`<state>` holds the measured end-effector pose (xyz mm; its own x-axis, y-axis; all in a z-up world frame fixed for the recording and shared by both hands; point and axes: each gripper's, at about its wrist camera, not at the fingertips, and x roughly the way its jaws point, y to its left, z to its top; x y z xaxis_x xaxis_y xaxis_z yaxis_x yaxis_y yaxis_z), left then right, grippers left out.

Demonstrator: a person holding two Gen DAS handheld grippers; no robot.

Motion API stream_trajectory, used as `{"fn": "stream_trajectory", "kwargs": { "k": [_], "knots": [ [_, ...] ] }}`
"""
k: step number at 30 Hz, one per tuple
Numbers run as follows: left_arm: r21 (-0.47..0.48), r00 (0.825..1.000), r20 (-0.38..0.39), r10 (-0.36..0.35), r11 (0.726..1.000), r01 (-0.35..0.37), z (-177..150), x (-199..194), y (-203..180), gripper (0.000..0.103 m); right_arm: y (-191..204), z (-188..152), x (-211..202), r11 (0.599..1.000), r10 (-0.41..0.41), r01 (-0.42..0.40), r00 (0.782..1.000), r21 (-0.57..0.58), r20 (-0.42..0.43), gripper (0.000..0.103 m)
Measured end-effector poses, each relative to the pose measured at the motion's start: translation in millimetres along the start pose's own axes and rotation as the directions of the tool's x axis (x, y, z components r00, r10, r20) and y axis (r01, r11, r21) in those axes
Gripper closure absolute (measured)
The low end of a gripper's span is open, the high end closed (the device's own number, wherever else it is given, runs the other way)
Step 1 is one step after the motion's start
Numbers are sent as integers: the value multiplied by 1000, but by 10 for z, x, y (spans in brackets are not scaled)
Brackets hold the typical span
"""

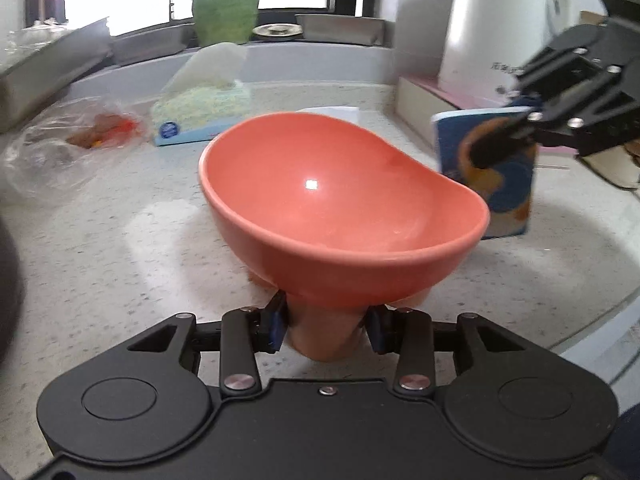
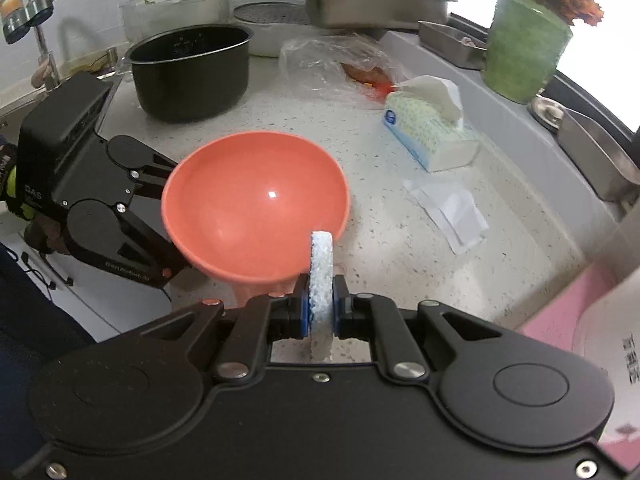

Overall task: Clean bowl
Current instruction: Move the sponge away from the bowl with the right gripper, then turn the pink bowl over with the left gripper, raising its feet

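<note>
A salmon-pink bowl with a stubby foot is held tilted above the speckled counter. My left gripper is shut on the bowl's foot; it shows at the left in the right wrist view. The bowl looks empty and glossy inside. My right gripper is shut on a blue-and-white sponge, held edge-on just outside the bowl's near rim. In the left wrist view the right gripper holds the sponge beside the bowl's right rim, its printed blue and orange face showing.
A tissue box, a plastic bag with food scraps and a folded paper lie on the counter. A black pot stands at the back left, a green vase and steel trays by the window, a white kettle to the right.
</note>
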<state>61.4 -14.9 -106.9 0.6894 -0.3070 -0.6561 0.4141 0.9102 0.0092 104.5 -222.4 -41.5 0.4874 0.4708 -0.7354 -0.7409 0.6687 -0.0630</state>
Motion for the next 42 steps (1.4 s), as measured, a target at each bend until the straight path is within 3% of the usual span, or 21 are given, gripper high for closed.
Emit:
{"fn": "stream_trajectory", "kwargs": {
  "k": [5,10,13,16,23,26,27,30,32,34,35,37,39,41,42],
  "knots": [
    [-9,1000,23,17,1000,-16,-37,-230,6,57,-171,-110,-49,987,-136,130,989,94,62,91],
    [22,999,31,23,999,-24,7,-433,-54,56,-311,-113,66,935,-316,288,942,208,117,91],
    [52,999,48,-13,999,11,95,-588,-115,56,-274,-174,200,932,-328,304,940,200,99,90],
    [155,998,60,7,988,-16,211,-683,-237,56,-234,-265,282,924,-339,313,936,221,94,89],
    [327,995,101,-15,945,-18,521,-893,-408,56,-271,-498,392,897,-362,327,929,296,72,86],
    [493,998,11,-65,868,51,528,-688,-584,56,-346,-622,348,871,-346,282,933,403,94,85],
    [586,998,-33,-55,808,64,500,-557,-666,56,-397,-657,324,855,-332,252,937,453,107,86],
    [738,995,-97,-5,671,75,472,-260,-805,56,-496,-737,273,819,-306,189,942,541,135,88],
    [756,987,-164,-6,642,129,507,-98,-821,56,-536,-804,264,802,-305,180,943,569,132,90],
    [798,975,-221,7,576,177,518,52,-852,57,-517,-856,308,810,-305,203,947,550,101,90],
    [818,970,-244,17,541,196,512,110,-862,65,-486,-881,327,814,-305,208,948,543,93,90],
    [869,959,-281,45,436,234,434,214,-876,80,-420,-928,364,820,-303,217,949,529,80,91],
    [905,952,-298,66,338,260,396,289,-867,83,-351,-955,367,826,-298,211,950,523,89,92],
    [902,952,-302,49,339,269,456,280,-829,89,-290,-948,362,832,-298,207,950,514,98,92],
    [886,960,-280,19,390,251,532,255,-778,92,-264,-934,360,838,-300,210,948,504,104,92]
  ]
}}
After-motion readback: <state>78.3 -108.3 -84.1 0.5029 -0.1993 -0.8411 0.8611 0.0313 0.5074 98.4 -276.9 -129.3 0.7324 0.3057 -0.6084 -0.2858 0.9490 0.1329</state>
